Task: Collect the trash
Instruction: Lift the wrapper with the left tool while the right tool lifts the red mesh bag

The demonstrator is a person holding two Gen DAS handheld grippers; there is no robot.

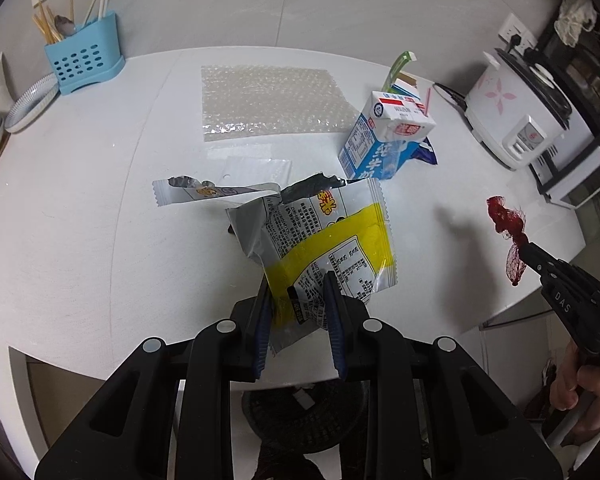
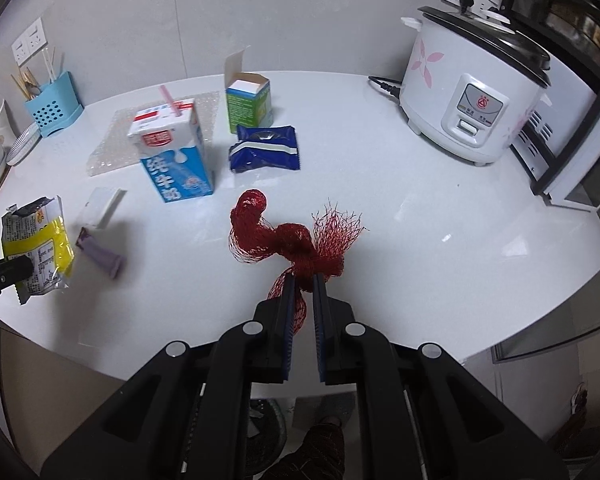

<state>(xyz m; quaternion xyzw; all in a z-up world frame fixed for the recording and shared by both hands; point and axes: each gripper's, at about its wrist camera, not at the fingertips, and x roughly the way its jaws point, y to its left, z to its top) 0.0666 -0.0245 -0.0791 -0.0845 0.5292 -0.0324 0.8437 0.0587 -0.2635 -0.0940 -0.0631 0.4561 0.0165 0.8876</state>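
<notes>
Trash is partly in hand: the left hand-held gripper (image 1: 298, 280) is clamped on the bottom edge of a torn yellow-and-silver snack wrapper (image 1: 324, 236), held clear above the worktop (image 1: 100, 220), and the right hand-held gripper (image 2: 303, 280) is pinched tight on a bunched red mesh net (image 2: 292, 240), also lifted off the surface. Neither piece is binned yet; a dark round bin (image 1: 308, 412) shows below the worktop edge, under the left hand-held gripper, likely the drop point. Left on the worktop, by the look of it: blue-and-white milk carton (image 2: 172, 156) with a pink straw, dark blue snack packet (image 2: 265, 154) beside it, open green box (image 2: 247, 106) behind that, sheet of bubble wrap (image 1: 272, 100), a small clear plastic bag (image 2: 104, 206) and a purple tube-like piece (image 2: 100, 254) near it. So roughly two items of eight picked, none deposited. Worktop is white, glossy, with a curved front edge. Non-trash around the rim: white rice cooker (image 2: 472, 92) plugged into a wall socket on the right, blue utensil holder (image 1: 82, 56) with chopsticks and a plate (image 1: 30, 102) on the left. Walls are plain grey.
</notes>
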